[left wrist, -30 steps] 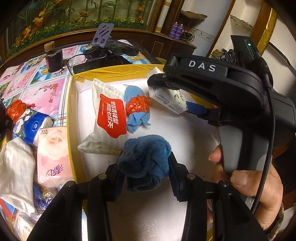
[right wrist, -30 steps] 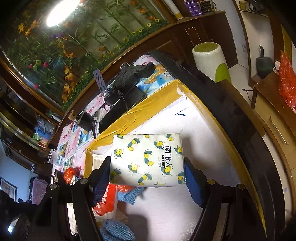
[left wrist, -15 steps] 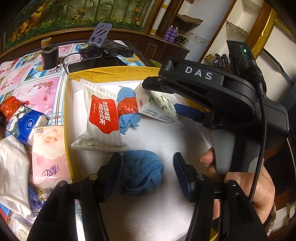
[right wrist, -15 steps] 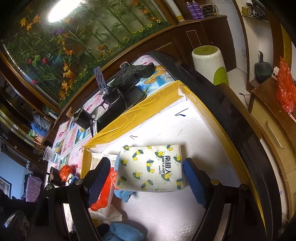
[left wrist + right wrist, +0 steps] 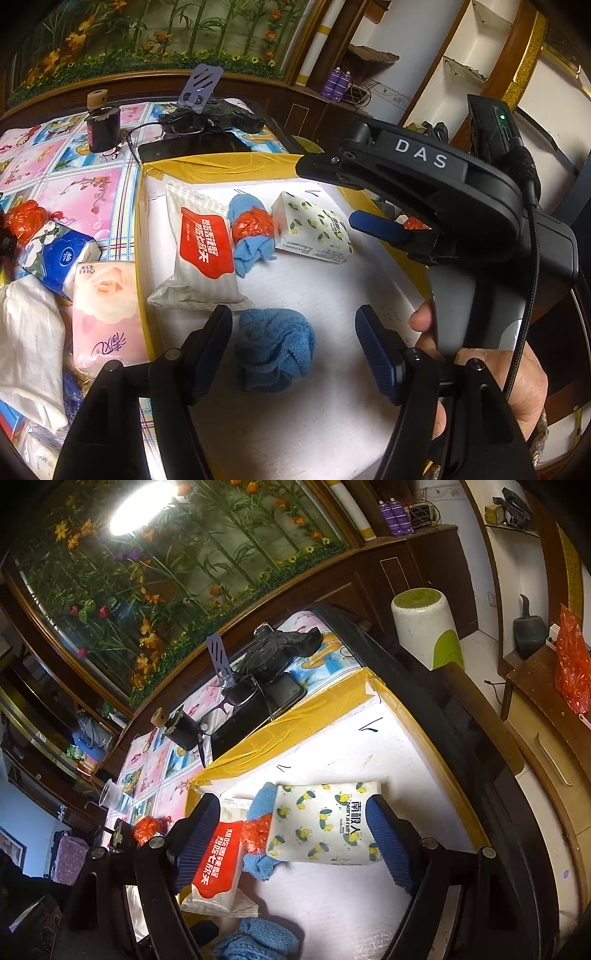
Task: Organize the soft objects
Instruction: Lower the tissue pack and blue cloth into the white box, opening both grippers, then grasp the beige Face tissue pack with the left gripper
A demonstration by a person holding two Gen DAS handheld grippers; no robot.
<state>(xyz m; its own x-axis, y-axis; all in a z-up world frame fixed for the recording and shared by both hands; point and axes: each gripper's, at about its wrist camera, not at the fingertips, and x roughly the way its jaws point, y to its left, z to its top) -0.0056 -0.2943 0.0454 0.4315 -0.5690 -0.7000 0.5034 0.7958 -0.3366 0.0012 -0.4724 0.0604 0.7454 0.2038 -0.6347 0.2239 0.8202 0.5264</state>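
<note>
Both tongs open, holding nothing. L tongs (image 5: 293, 341) straddle blue cloth (image 5: 275, 349) on white board (image 5: 332, 424); R tongs (image 5: 291, 843) flank lemon pack (image 5: 325, 827), set beside other softs in a row.

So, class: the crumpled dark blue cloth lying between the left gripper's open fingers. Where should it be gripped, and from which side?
Grip the dark blue cloth across its bunched middle, coming from the near side as the left gripper already points. It is a rounded wad lying free on the white board, so the sides probably squeeze evenly.
</note>
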